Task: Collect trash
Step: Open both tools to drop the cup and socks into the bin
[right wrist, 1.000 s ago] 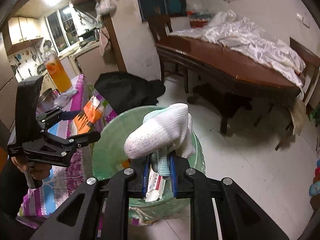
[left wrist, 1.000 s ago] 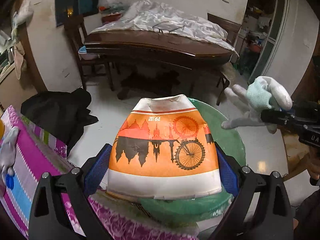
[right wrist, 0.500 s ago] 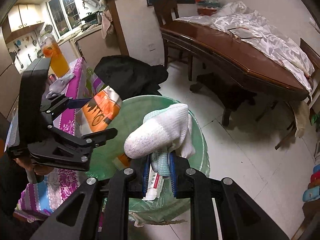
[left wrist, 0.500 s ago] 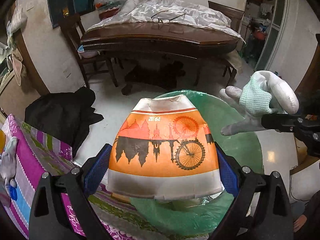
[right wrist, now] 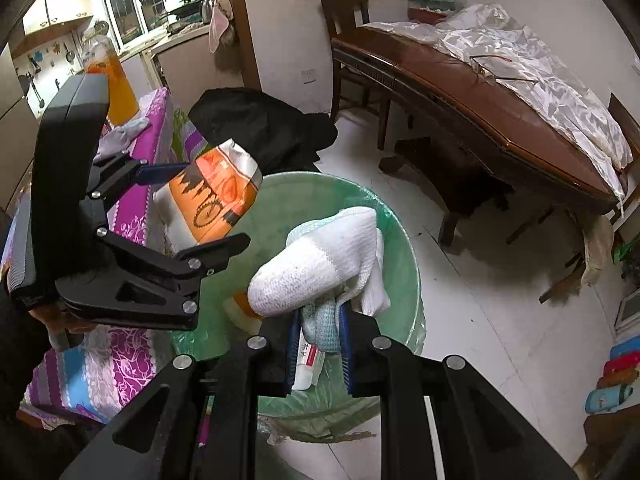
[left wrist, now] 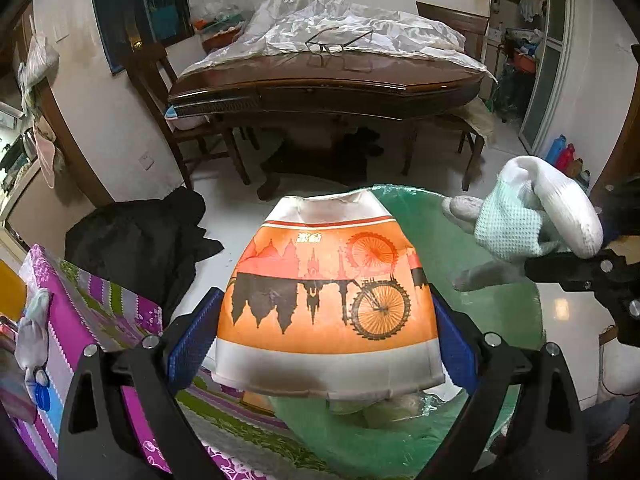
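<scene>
Now both loads have drifted over the green bin (right wrist: pixel 404 240): left gripper (left wrist: pixel 326 328) clenching the orange cup (left wrist: pixel 328 304), right gripper (right wrist: pixel 320 344) at three o'clock pinching a glove (right wrist: pixel 320 260), ready to drop.

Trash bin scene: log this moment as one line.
left gripper: shut on paper cup | right gripper: shut on glove | both over green bin | nothing released yet

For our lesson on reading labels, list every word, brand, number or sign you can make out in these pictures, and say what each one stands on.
Orange bag, in the left claw: small white characters above the bicycle print, too blurred to read.
White packet, in the right claw with the glove: red and dark print, too small to read.
Nothing else bears readable text.
</scene>
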`<state>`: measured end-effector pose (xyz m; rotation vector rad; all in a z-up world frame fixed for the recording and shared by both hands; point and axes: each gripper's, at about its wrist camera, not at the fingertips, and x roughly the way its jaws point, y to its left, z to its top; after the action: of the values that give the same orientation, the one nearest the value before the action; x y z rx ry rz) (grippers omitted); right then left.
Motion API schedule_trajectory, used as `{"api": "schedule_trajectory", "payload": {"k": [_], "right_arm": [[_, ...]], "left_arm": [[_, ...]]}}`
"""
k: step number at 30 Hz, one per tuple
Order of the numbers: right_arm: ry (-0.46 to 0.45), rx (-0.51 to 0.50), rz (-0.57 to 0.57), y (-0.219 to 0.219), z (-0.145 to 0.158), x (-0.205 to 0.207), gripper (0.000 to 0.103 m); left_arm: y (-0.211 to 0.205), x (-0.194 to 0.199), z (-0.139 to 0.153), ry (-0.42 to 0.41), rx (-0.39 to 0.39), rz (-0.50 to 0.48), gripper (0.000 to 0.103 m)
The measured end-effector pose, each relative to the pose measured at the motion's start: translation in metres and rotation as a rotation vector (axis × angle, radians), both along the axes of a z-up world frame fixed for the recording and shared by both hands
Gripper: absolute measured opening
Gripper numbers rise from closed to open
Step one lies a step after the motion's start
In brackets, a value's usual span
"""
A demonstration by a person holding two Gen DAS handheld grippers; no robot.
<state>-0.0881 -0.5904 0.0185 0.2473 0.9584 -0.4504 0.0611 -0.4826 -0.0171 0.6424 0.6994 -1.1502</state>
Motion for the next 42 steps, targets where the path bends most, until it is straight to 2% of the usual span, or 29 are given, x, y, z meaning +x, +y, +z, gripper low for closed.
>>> {"api": "schedule_trajectory", "payload": {"k": [9, 20, 22, 23, 33, 37, 38, 39, 40, 41, 42], "right_arm": [[0.086, 0.037, -0.016, -0.001, -0.012, 0.002, 0.019], [0.098, 0.107, -0.030, -0.016, -0.021, 0.008, 0.019], [0.091, 0.120, -0.009, -0.016, -0.020, 0.010, 0.031], [0.088, 0.116, -0.015, -0.016, -0.020, 0.009, 0.043], [0.086, 0.097, -0.024, -0.018, -0.021, 0.008, 0.043], [0.053, 0.065, 0.017, -0.011, -0.014, 0.008, 0.044], [0.024, 0.054, 0.043, -0.009, -0.009, 0.008, 0.050], [-0.012, 0.031, 0.099, -0.003, -0.001, 0.008, 0.069], [0.002, -0.009, 0.126, 0.000, 0.000, 0.009, 0.076], [0.095, -0.075, 0.137, 0.003, -0.006, 0.013, 0.076], [0.165, -0.121, 0.119, 0.002, -0.012, 0.016, 0.069]], "left_arm": [[-0.002, -0.001, 0.002, -0.021, 0.004, 0.013, 0.092], [-0.001, -0.002, 0.011, -0.007, -0.018, 0.010, 0.093], [-0.001, -0.002, 0.011, -0.010, -0.007, 0.009, 0.093], [-0.001, -0.001, 0.011, -0.007, -0.003, 0.017, 0.093], [0.004, 0.010, 0.010, 0.001, -0.007, 0.061, 0.093], [0.006, 0.013, 0.009, -0.010, -0.011, 0.080, 0.093], [0.008, 0.015, 0.009, -0.006, -0.013, 0.085, 0.093], [0.010, 0.018, 0.009, -0.002, -0.017, 0.095, 0.093], [0.011, 0.021, 0.009, -0.001, -0.018, 0.106, 0.093], [0.013, 0.024, 0.008, 0.003, -0.015, 0.119, 0.093], [0.014, 0.027, 0.007, 0.006, -0.011, 0.128, 0.093]]}}
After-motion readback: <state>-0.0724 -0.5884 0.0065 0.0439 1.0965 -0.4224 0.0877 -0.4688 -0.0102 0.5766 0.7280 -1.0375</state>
